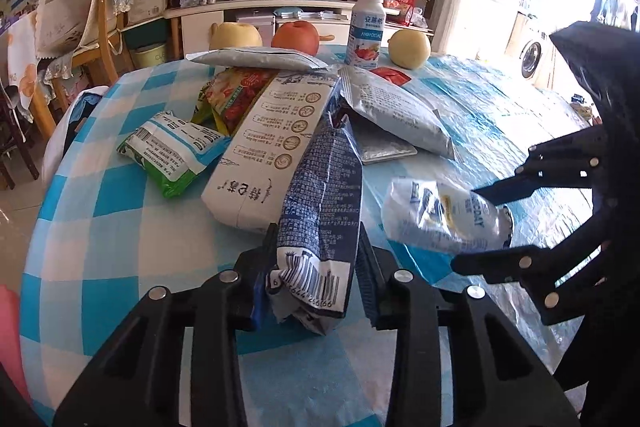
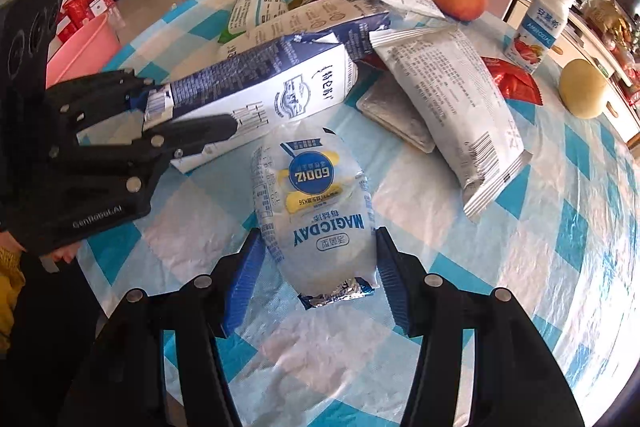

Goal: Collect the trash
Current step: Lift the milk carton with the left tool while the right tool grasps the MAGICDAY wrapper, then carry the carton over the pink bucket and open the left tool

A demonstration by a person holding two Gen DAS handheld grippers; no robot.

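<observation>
Early stage: the counter [image 1: 120, 235] still carries most of the trash — a long white carton [image 1: 268, 143], grey pouches [image 1: 396, 111] far right, a green-white packet [image 1: 172, 155] on the left — and none looks binned, though a pink tub [image 2: 80, 47] sits off the far-left edge, probably the bin. Left tongs [image 1: 316, 263] are clamped on the blue-white milk carton [image 1: 320, 195], tipped up at the near middle. Right tongs [image 2: 320, 255] flank the small white yogurt pouch [image 2: 316, 211] lying near right of it; full pinch I can't confirm.
</observation>
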